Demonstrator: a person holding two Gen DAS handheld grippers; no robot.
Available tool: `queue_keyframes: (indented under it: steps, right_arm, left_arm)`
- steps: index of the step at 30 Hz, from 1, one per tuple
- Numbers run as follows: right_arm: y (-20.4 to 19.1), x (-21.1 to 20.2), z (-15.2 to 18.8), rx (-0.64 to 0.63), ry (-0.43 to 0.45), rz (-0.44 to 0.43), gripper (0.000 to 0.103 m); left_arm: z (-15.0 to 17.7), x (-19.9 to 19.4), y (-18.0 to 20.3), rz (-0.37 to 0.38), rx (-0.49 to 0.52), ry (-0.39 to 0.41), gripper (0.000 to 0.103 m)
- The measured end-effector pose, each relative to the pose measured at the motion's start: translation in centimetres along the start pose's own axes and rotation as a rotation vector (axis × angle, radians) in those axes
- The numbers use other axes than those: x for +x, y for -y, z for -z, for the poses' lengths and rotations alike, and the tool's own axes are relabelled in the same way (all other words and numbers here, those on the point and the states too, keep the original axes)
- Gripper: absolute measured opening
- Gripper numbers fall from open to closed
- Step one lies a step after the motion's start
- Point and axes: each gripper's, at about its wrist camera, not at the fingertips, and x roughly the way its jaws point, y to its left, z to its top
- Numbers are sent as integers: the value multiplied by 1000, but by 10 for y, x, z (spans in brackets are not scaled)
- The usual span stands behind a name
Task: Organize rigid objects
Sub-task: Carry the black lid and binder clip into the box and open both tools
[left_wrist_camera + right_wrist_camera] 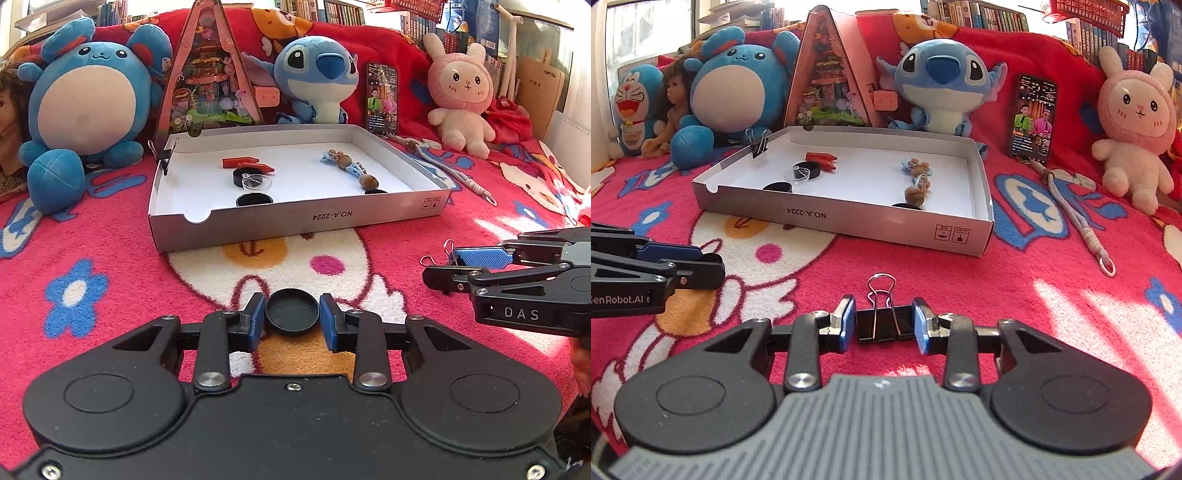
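Left wrist: black cap (291, 311) between hand-held gripper (292, 317) pads.

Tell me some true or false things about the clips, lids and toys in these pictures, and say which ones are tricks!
1. The left gripper has a round black lid between its fingers. True.
2. The right gripper is around a red crayon. False: a black binder clip sits between its fingers.
3. The white box already has a binder clip on its wall. True: one is clipped at the far left corner.
4. The phone is lying inside the box. False: it leans against the red blanket behind the box.
5. The pink bunny sits between the two blue plush toys. False: it sits far to the right.
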Motion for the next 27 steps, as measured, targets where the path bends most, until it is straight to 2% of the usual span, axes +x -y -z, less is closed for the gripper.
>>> queue_keyframes:
  steps: [3, 4, 5, 10, 11, 12, 14, 21, 27]
  right_arm:
    - [-3, -4, 1, -55, 20, -14, 63]
    - [-2, -4, 1, -64, 20, -16, 64]
    - [-1, -4, 1, -63, 17, -20, 65]
    - [8, -2, 5, -22, 5, -36, 65]
    - [8, -2, 6, -18, 2, -39, 59]
    - [6, -3, 7, -18, -4, -41, 45]
    - [2, -4, 7, -19, -2, -28, 37]
    - [5, -10, -4, 58, 29, -19, 36]
    - [12, -12, -24, 93, 84, -5, 36]
  left_arm:
    - [3, -1, 1, 3, 5, 9, 35]
    - [4, -2, 2, 0, 7, 11, 43]
    - [5, -2, 2, -9, 11, 15, 46]
    - [8, -1, 4, -22, 22, 23, 45]
    - [9, -1, 5, -22, 22, 23, 38]
    - [9, -1, 6, -24, 25, 23, 31]
    - [9, -2, 9, -36, 38, 31, 30]
    - [-3, -10, 13, -24, 50, 71, 30]
    - [-37, -9, 1, -29, 10, 118, 30]
